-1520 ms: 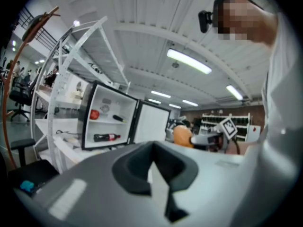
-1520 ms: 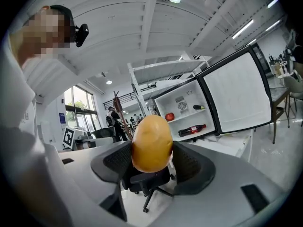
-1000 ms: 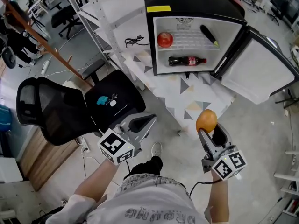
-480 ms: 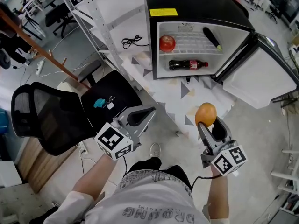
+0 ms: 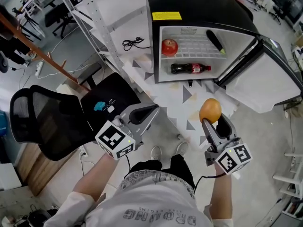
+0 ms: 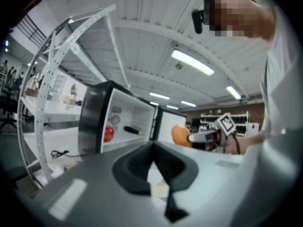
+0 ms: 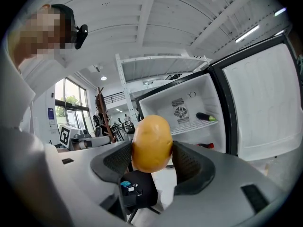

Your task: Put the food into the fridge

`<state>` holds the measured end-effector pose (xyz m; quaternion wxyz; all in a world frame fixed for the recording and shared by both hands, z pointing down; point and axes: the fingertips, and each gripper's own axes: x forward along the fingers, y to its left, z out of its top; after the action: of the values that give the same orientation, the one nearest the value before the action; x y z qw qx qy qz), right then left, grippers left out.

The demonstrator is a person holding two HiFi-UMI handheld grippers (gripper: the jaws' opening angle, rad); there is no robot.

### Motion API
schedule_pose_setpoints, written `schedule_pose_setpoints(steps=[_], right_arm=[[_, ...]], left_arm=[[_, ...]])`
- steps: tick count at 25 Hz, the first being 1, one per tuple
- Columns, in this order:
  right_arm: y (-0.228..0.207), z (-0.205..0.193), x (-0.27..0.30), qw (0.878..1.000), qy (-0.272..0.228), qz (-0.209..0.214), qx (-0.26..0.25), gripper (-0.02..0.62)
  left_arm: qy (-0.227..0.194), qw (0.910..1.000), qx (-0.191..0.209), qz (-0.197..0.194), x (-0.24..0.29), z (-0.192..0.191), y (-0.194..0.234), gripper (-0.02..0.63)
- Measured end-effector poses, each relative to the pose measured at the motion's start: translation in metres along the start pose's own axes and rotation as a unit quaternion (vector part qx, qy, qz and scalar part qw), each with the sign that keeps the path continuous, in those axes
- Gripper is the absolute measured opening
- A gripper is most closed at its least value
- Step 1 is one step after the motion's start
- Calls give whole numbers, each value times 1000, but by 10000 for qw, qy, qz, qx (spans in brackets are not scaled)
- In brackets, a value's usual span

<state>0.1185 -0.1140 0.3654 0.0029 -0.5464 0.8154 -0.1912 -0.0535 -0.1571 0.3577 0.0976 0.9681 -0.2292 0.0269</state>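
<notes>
Now both my shoes [image 5: 156, 152] show, not just one. My right gripper [image 5: 211, 121] squeezes the orange [image 5: 210, 110]; my left gripper [image 5: 152, 110] is closed on nothing. Ahead, the open fridge [image 5: 199, 8] already holds an apple [image 5: 169, 46] and a cola bottle [image 5: 190, 68]. The orange is not in yet.

txt: none legible | yellow label [image 5: 166, 16] on fridge [image 5: 199, 4]: blurred | shirt print [image 5: 158, 218]: unclear

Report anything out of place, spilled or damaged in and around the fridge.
Nothing looks spilled or damaged. In the open fridge, the cola bottle lies on its side under the rack and the dark vegetable lies slantwise on it. The right tongs grip the orange squarely.
</notes>
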Motion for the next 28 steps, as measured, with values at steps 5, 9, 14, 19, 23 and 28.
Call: schedule_pose_setpoints(steps=[5, 9, 14, 19, 23, 28], right_arm=[[-11, 17, 15, 9998, -5, 83, -190, 264], [-27, 31, 32, 9992, 14, 174, -354, 264], [-49, 49, 57, 9976, 92, 378, -571, 264], [-71, 65, 83, 9952, 162, 624, -732, 264], [-85, 76, 100, 9925, 201, 811, -892, 264], [-107, 91, 125, 9888, 255, 1006, -1070, 264]], left_arm=[[-56, 9999, 24, 96, 11, 9, 8, 8], [-109, 9997, 29, 217, 24, 15, 16, 8], [-149, 9988, -14, 467, 42, 19, 25, 8], [-150, 9973, -26, 714, 65, 24, 33, 8], [-203, 9956, -16, 919, 80, 27, 40, 8], [-242, 9930, -12, 1159, 100, 34, 47, 8]])
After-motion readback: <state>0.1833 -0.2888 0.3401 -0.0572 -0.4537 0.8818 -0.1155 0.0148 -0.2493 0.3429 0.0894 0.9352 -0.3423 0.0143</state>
